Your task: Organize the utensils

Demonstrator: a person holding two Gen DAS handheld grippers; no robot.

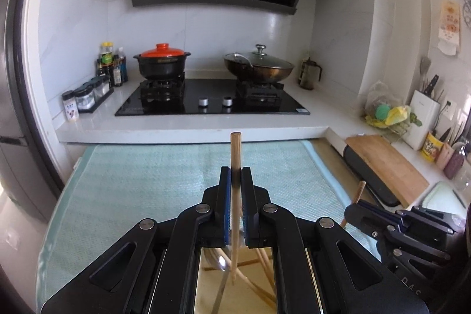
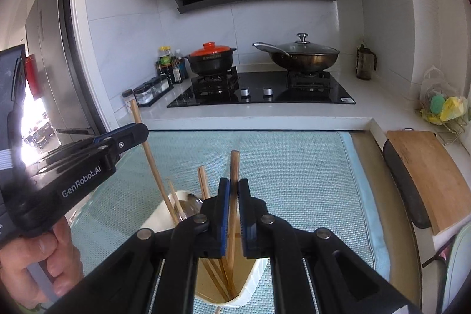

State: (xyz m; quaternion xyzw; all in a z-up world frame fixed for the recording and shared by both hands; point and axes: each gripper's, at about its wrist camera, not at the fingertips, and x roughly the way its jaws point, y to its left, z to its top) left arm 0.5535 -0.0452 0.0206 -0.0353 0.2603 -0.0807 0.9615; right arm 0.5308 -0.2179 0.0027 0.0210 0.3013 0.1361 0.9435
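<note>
Two chopsticks up, one per gripper. Starting left: left gripper (image 1: 235, 172) clamped narrow on a wooden chopstick (image 1: 235, 155), gripped near its upper end, top poking above the fingertips, long shaft slanting down below the fingers into the white utensil holder (image 2: 159, 218). Bring that shaft closer to vertical and confirm the tip sits inside the rim before loosening. Release only once low enough to lean on the sticks standing below the pads.

Between the two sets of fingers, mind the metal spoon (image 2: 194, 202) and avoid knocking it.

Then right: right gripper (image 2: 234, 187) likewise pinched tight on a second chopstick (image 2: 234, 164), lower end within the holder, directly under the fingers. Lower straight, open gently, lift clear. Likely hazard: dragging or tipping the light holder on the green mat (image 2: 294, 167).
</note>
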